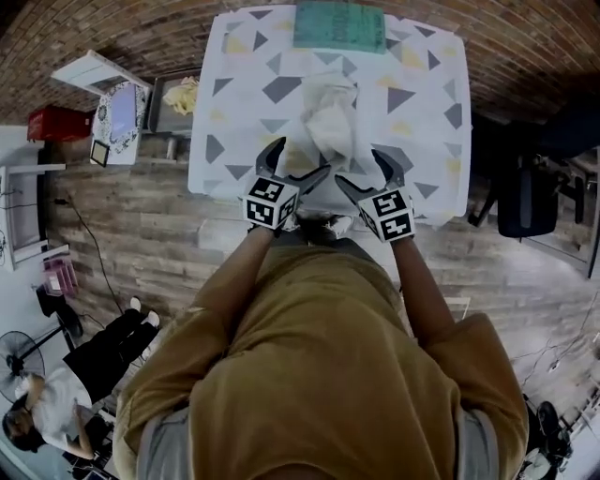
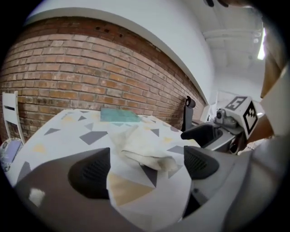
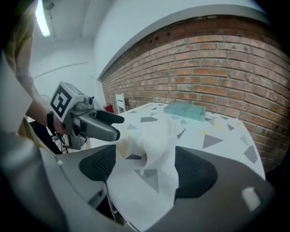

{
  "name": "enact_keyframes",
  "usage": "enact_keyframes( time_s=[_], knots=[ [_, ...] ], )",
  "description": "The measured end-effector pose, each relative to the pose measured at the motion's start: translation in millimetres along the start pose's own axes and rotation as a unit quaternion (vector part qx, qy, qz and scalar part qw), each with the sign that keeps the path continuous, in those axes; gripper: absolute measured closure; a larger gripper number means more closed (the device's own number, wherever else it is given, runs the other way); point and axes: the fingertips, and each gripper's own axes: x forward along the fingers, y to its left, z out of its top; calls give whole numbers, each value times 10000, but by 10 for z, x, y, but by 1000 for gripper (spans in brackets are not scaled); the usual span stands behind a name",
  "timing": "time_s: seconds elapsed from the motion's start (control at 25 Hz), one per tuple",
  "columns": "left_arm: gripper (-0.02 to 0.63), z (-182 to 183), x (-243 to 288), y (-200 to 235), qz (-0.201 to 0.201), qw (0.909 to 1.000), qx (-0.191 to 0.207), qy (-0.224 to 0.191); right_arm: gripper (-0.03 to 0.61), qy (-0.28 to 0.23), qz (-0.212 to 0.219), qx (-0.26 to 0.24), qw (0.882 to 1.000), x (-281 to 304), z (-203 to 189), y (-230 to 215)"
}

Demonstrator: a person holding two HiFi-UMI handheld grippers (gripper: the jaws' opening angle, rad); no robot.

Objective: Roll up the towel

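Note:
A crumpled cream towel lies in a heap on the middle of the table, whose white cloth is printed with grey and yellow triangles. Both grippers hover at the table's near edge, just short of the towel. My left gripper is open, and between its jaws I see the towel lying beyond them, untouched. To its right, my right gripper is open too, and the towel sits ahead of its empty jaws. Each gripper view shows the other gripper alongside: the right gripper and the left gripper.
A folded teal cloth rests at the table's far edge, by the brick wall. A black chair stands right of the table and a cart with clutter left of it. A person sits at lower left.

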Motion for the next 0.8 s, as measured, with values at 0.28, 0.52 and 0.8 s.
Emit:
enact_keyframes(
  time_s=[0.28,0.52,0.8],
  knots=[
    [269,-348,424,64,-70,9966,-254,785,318,741,-181,-13,9971,463,-316,-100],
    [418,-462,672,63,-109,9907,-275,1330,404,1130,-402,69,9928,612,-496,-179],
    [541,-198,373,300,-164,9954,177,931,558,749,-983,232,9921,389,-313,-512]
  ],
)
